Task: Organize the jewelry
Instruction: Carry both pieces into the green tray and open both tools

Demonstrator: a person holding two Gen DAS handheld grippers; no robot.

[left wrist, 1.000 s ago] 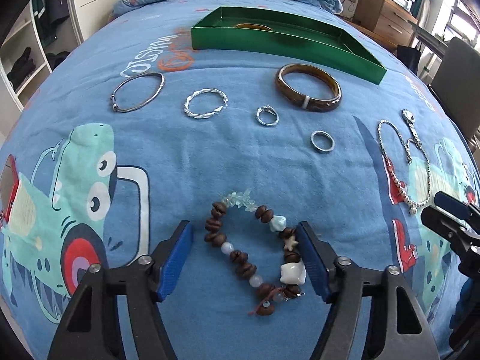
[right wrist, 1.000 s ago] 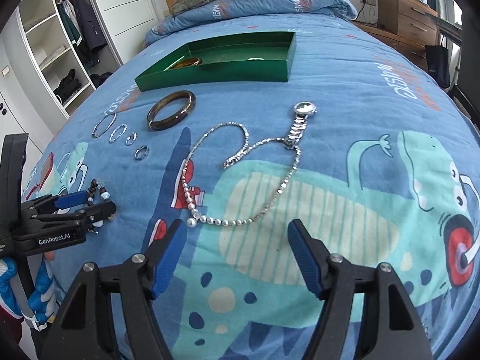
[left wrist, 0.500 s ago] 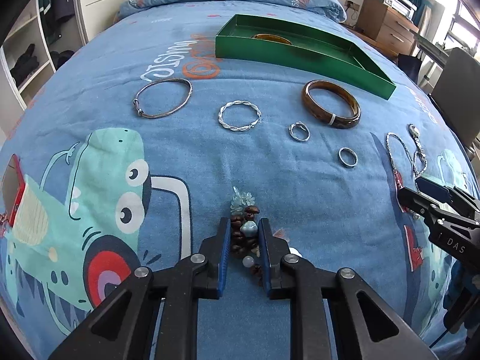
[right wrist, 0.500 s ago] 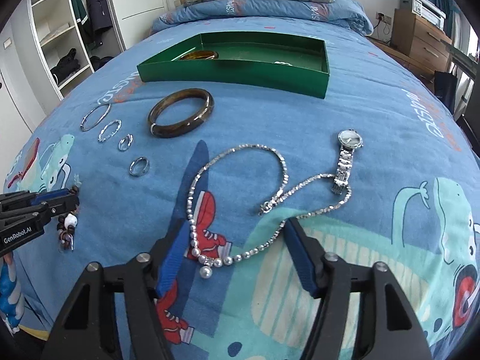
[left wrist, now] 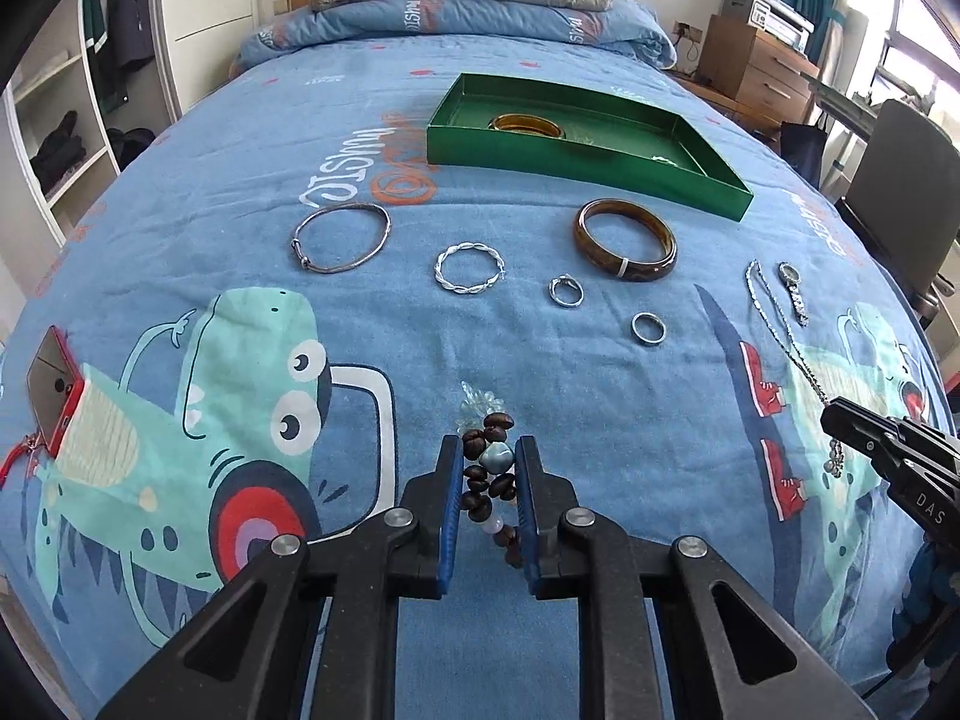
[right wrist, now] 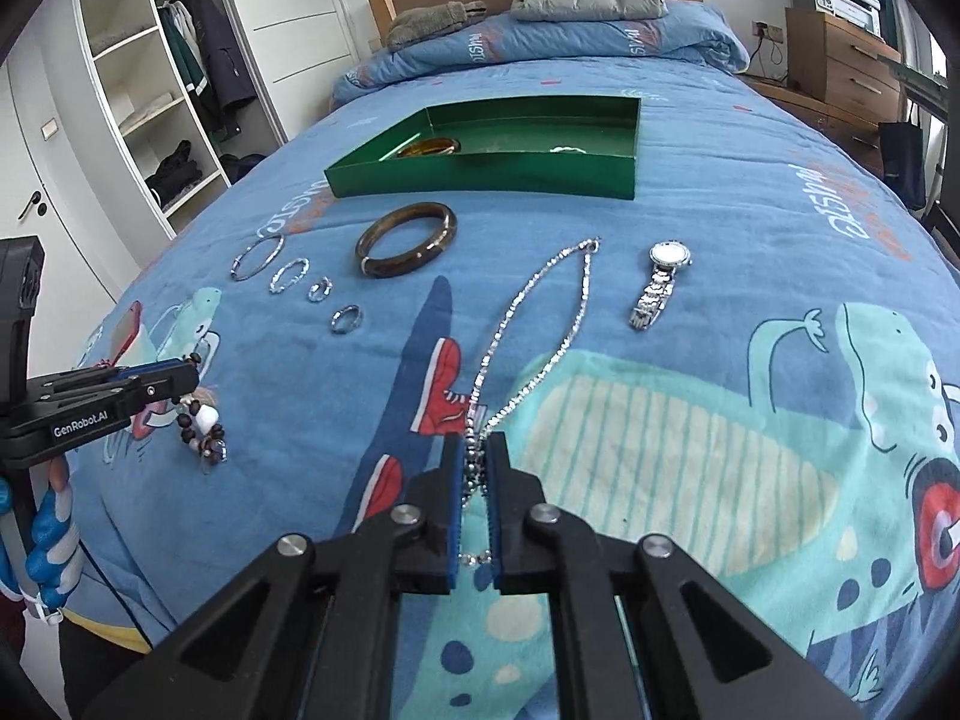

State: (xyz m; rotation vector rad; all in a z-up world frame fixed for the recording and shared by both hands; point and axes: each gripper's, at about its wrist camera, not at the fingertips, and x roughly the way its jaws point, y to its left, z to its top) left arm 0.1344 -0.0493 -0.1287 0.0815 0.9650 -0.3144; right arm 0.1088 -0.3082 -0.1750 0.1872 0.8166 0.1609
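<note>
A beaded bracelet (left wrist: pixel 487 462) of brown and pale beads sits pinched between the blue pads of my left gripper (left wrist: pixel 487 444), hanging just off the bedspread (right wrist: pixel 201 426). My right gripper (right wrist: pixel 474 441) is shut on the lower end of a silver necklace (right wrist: pixel 540 300), whose chain stretches away toward the green box (right wrist: pixel 480 177). The box holds an amber bangle (left wrist: pixel 527 123). In front of it lie a brown bangle (left wrist: pixel 624 240), a thin silver bangle (left wrist: pixel 342 237), a twisted silver bracelet (left wrist: pixel 469 267), two rings (left wrist: pixel 566 291) (left wrist: pixel 649 328) and a watch (right wrist: pixel 660 282).
A red phone (left wrist: pixel 51 390) lies near the bed's left edge. A dark chair (left wrist: pixel 900 180) and a wooden dresser (left wrist: pixel 756 69) stand to the right of the bed, with open wardrobe shelves (right wrist: pixel 156 108) to the left. Pillows (right wrist: pixel 591 0) sit at the headboard.
Both grippers went from wide open to shut, the left on the beaded bracelet and the right on the necklace. The bracelet is bunched up and raised; the necklace chain is pulled straighter.
</note>
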